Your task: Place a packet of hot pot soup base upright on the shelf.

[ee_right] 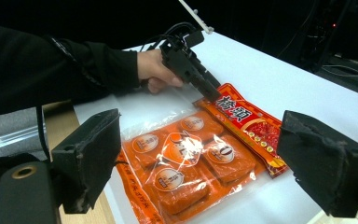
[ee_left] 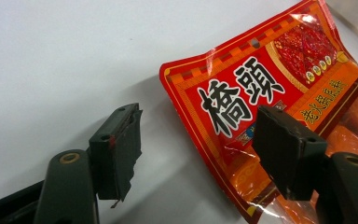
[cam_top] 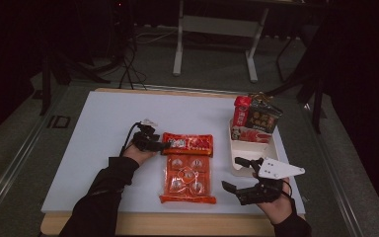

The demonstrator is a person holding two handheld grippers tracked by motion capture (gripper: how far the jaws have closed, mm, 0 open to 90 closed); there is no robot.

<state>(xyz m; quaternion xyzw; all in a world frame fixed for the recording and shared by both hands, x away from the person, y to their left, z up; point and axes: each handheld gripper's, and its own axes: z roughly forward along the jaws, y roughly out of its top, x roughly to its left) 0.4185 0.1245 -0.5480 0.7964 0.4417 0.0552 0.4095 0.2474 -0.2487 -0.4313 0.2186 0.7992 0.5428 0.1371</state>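
A red packet with black characters (cam_top: 190, 144) lies flat on the white table top (cam_top: 103, 128), overlapping the far end of a clear pack of several orange blocks (cam_top: 187, 178). My left gripper (cam_top: 162, 145) reaches the red packet's left end from the left. In the left gripper view its jaws (ee_left: 198, 154) stand apart, open, with the red packet's (ee_left: 261, 93) near corner between them and the pads off it. My right gripper (cam_top: 232, 173) hovers open at the front right, nothing between its jaws (ee_right: 207, 163), facing the orange pack (ee_right: 191, 163).
A white tray (cam_top: 271, 150) stands at the right with several snack packets (cam_top: 256, 116) propped in its far end. The table's wooden front edge (cam_top: 177, 224) runs along the bottom. A desk frame (cam_top: 217, 34) stands on the dark floor beyond.
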